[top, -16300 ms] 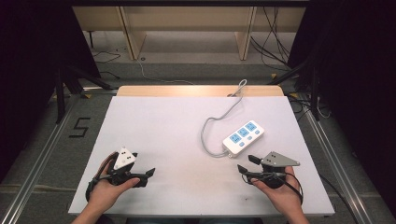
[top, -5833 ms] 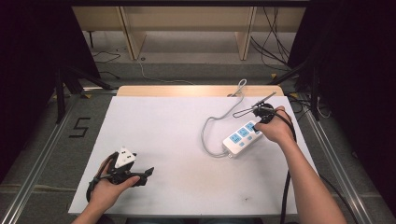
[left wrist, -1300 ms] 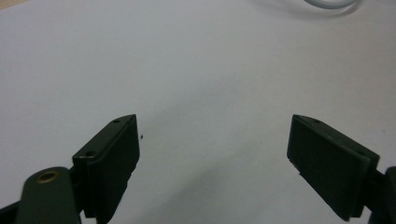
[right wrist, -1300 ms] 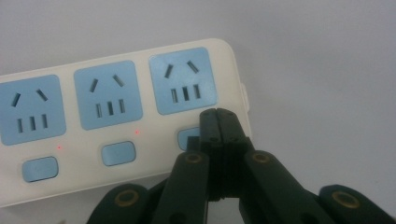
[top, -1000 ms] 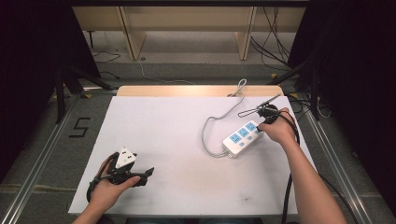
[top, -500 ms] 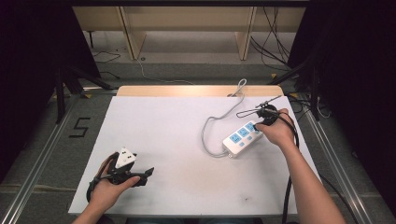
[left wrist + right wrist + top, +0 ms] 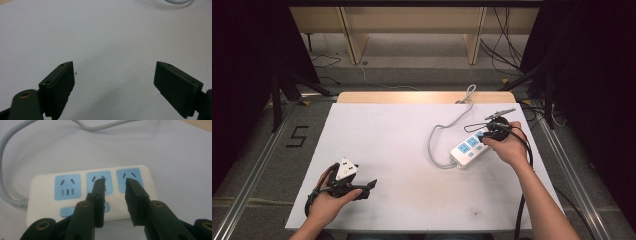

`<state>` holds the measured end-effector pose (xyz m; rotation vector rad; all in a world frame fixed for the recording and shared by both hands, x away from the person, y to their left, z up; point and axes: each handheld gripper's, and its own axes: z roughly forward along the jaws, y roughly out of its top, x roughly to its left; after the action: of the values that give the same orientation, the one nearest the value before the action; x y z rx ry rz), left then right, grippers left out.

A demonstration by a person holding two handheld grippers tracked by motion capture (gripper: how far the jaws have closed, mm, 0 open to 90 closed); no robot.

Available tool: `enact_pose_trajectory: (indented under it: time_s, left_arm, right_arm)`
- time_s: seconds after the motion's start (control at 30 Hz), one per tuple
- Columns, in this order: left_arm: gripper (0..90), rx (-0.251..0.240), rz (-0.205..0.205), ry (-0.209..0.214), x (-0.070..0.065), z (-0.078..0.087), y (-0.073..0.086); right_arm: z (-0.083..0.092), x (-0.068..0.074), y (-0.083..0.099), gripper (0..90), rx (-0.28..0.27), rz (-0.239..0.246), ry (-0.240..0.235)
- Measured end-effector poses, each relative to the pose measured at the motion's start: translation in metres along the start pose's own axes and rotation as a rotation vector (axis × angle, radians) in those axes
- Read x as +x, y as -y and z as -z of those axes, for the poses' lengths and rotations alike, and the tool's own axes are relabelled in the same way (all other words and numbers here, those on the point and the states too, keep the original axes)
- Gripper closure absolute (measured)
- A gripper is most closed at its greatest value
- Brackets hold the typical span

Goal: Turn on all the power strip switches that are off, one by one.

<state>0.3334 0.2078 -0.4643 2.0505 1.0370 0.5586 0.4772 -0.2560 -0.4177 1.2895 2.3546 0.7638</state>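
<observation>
The white plastic power strip with 3 blue sockets lies crosswise just beneath the right gripper, whose empty jaws have just been opening, while the left gripper gapes wide, well apart.

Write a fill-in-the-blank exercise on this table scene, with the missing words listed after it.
1. The white power strip has ____ blue sockets on its face.
2. The right gripper hangs over the strip with nothing between its jaws, which have just been ____.
3. The left gripper stands open above the bare ____ table.
4. The strip's grey cord runs off the table's ____ edge in the high view.

Missing words: three; opening; white; far
</observation>
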Motion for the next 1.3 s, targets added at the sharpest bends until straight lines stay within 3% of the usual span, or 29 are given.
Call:
enact_pose_trajectory:
  time_s: [0.5, 0.93, 1.3]
  left_arm:
    - [16.7, 0.004, 0.004, 0.002, 0.000, 0.000, 0.000]
    - [16.7, 0.007, 0.006, 0.000, 0.001, 0.000, 0.000]
    - [16.6, 0.008, 0.010, -0.004, 0.001, -0.001, 0.001]
  right_arm:
    - [0.009, 0.031, 0.010, 55.9, -0.120, 0.071, -0.067]
    - [0.013, 0.054, 0.027, 45.8, -0.191, 0.092, -0.136]
    - [0.017, 0.071, 0.046, 40.1, -0.263, 0.122, -0.149]
